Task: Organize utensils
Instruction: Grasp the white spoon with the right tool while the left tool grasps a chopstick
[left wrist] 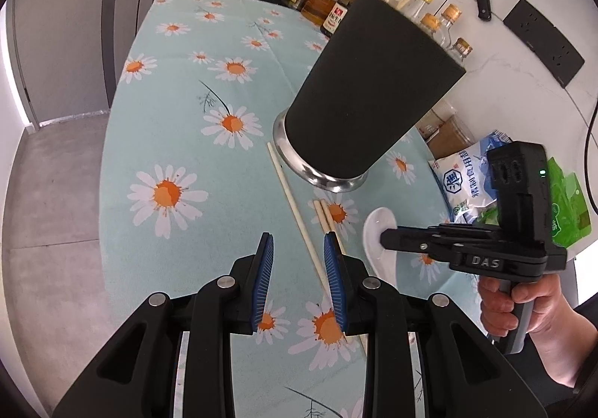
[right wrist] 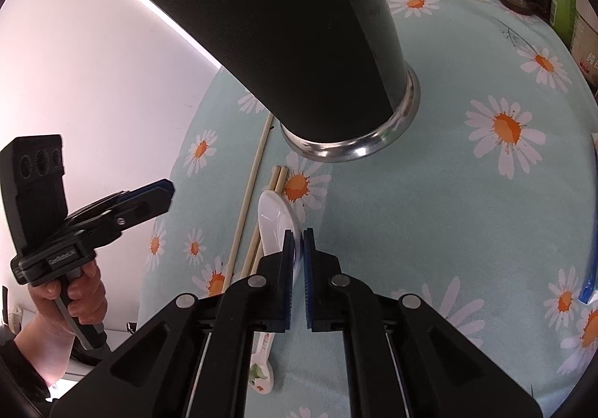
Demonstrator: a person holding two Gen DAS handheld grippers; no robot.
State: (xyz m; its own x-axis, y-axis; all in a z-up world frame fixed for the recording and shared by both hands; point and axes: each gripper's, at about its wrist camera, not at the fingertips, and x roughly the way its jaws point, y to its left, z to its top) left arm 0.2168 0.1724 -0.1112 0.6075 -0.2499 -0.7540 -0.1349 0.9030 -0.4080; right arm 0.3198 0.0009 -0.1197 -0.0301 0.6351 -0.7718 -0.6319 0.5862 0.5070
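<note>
**Right gripper pinching the spoon, left one hanging free**

From my left wrist cam: left gripper (left wrist: 298,249) has its jaws spread with nothing between them, hovering over the daisy tablecloth (left wrist: 168,100). A long chopstick (left wrist: 295,212) runs lengthwise away from me toward the black utensil holder (left wrist: 370,96), with a shorter pair of chopsticks (left wrist: 324,218) just beside it on the right. Open cloth to the left, up to the table edge.

Over on the right cam, the right gripper (right wrist: 298,234) is clamped on the white spoon (right wrist: 276,220), at the bowl's rim. The bowl points at the holder and the handle runs back under the gripper. Open cloth to the right.
</note>
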